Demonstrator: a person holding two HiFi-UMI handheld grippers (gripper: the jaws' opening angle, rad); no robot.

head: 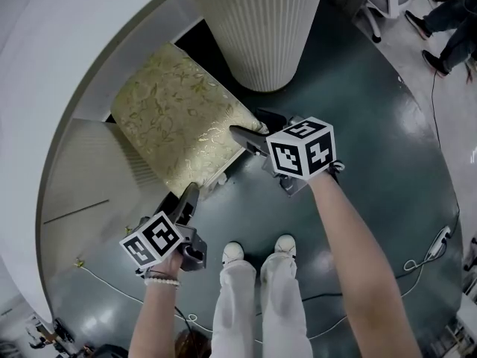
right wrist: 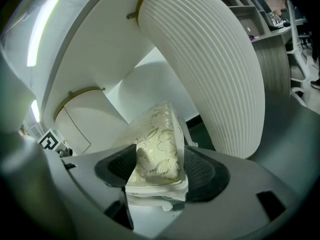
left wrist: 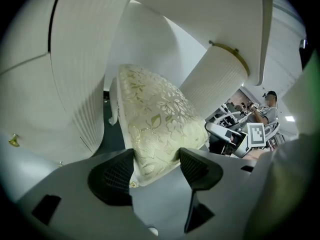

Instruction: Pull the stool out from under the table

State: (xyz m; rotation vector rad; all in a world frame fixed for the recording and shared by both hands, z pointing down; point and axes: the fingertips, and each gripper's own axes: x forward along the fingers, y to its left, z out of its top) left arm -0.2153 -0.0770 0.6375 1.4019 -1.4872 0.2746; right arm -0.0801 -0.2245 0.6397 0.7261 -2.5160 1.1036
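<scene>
- The person is standing on the dark floor [head: 373, 125], with white shoes [head: 233, 253] showing at the bottom of the head view.
- The left forearm [head: 158, 321] is reaching up from the lower edge, with a bead bracelet [head: 161, 280] at the wrist. It is tilting the left gripper [head: 185, 198] steeply down at the stool's near left corner.
- That gripper's jaws are standing wide apart. The corner of the cushion is sitting between the pads, and the right pad is showing a gap beside it.
- The right arm [head: 356, 253] is stretching further forward and pointing the right gripper [head: 257, 129] at a flatter angle toward the stool's near right corner.
- Its jaws are likewise standing spread, with the cushion's edge and the white frame below it lying between the pads, not clamped.
- The stool [head: 177, 110], with its pale gold floral cushion, is standing just beside the ribbed white column [head: 261, 28]. Its far end is tucked under the round white tabletop [head: 45, 66], and its near end is poking out toward the person.
</scene>
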